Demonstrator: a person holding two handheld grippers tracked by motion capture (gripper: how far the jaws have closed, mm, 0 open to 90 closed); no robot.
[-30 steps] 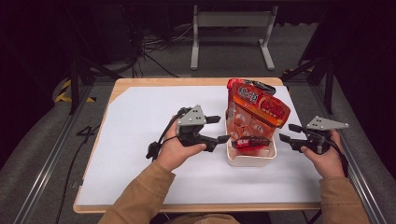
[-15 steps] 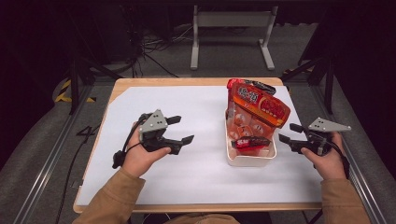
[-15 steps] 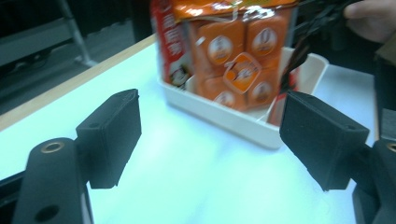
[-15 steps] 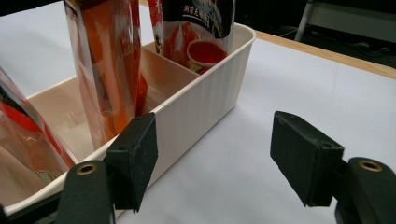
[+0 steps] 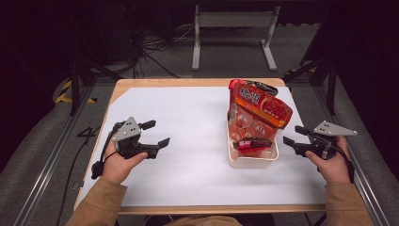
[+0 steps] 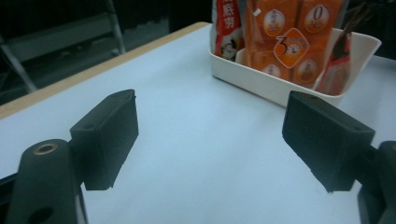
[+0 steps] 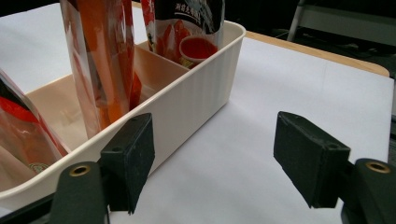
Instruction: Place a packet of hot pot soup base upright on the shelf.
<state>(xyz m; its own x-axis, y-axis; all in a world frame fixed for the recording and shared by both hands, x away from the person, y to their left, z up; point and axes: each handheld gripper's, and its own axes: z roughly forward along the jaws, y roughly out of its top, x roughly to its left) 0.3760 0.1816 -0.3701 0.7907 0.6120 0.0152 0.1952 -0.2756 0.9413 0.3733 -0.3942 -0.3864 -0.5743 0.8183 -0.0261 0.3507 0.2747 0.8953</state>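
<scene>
Bin [image 5: 251, 161] near right edge, left claw [image 5: 156, 134] well apart

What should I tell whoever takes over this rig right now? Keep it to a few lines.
Left gripper: jaws open, nothing between them, out over the white sheet, well left of the bin.
Right gripper: jaws open, empty, just right of the white bin.
Snack packs: standing in the bin, the tall orange one leaning over its far end.
Done: packs are binned, both grippers let go.
Left: apparently nothing loose on the sheet.
</scene>
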